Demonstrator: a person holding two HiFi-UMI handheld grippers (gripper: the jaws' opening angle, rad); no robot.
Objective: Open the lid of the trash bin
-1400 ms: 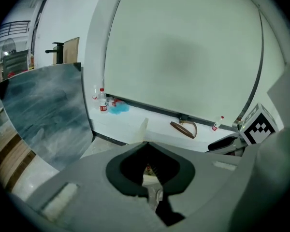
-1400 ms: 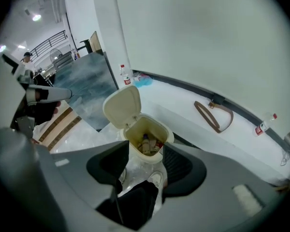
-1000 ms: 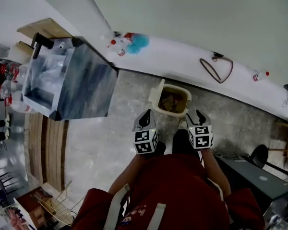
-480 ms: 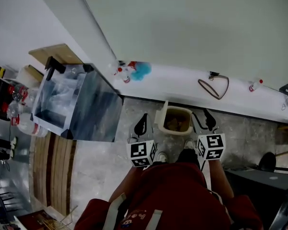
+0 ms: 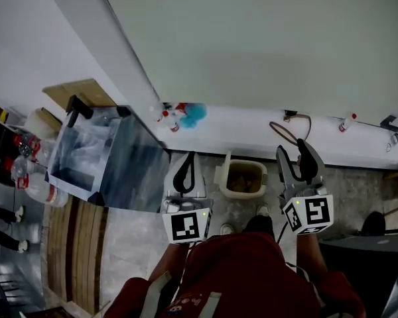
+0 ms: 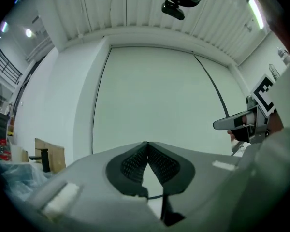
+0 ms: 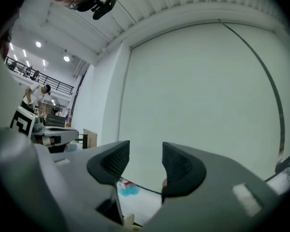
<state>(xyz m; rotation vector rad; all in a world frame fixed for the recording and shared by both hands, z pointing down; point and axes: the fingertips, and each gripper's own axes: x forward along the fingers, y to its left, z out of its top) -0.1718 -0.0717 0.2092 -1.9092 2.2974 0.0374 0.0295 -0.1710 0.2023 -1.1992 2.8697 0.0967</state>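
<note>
Bin (image 5: pixel 261 176) open; L gripper (image 6: pixel 147 148) closed, R gripper (image 7: pixel 146 158) apart

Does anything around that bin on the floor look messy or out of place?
Nothing looks spilled or broken. The trash bin stands upright, its lid tipped up at one side, brownish contents showing. The only untidy bit: a loose cable looped on the white ledge beyond it.
</note>
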